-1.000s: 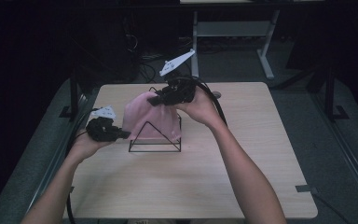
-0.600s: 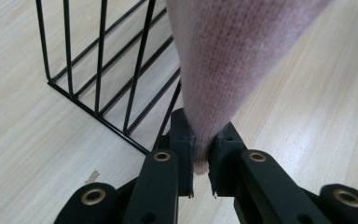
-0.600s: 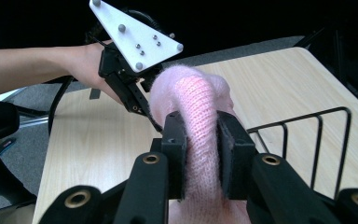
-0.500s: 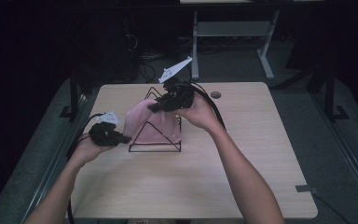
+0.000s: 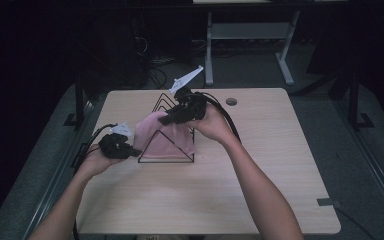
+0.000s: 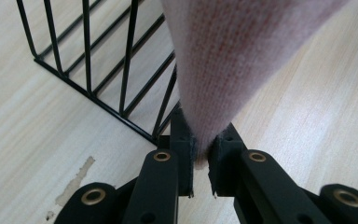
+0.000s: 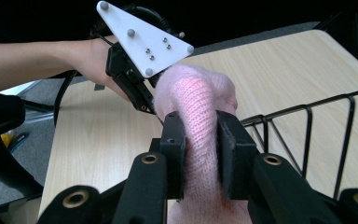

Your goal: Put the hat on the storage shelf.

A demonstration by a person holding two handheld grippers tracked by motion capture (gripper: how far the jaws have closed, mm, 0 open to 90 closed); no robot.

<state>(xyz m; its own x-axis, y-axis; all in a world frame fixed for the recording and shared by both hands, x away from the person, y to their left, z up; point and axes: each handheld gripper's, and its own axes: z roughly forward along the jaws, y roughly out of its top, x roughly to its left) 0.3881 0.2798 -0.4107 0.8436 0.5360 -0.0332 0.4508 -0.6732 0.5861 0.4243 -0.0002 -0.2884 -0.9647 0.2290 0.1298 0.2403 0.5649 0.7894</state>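
High view shows the pink knitted cloth [image 5: 164, 137] now draped lower over the black wire rack [image 5: 166, 150] than a second ago, when it was spread wider and higher above the frame; the right gripper [image 5: 166, 120] has come down a little toward the rack's peak, while the left gripper [image 5: 135, 151] sits much where it was, at the rack's left corner. Both grippers are nearly closed, each pinching a fold of the cloth: in the left gripper view the pads clamp a narrow bottom edge of the cloth [image 6: 223, 70] just beside the rack's base wires [image 6: 98, 74], and in the right gripper view the pads squeeze a thick rolled bunch [image 7: 198, 126]. Between the two grippers the cloth hangs across the rack on the counter [image 5: 205, 200].
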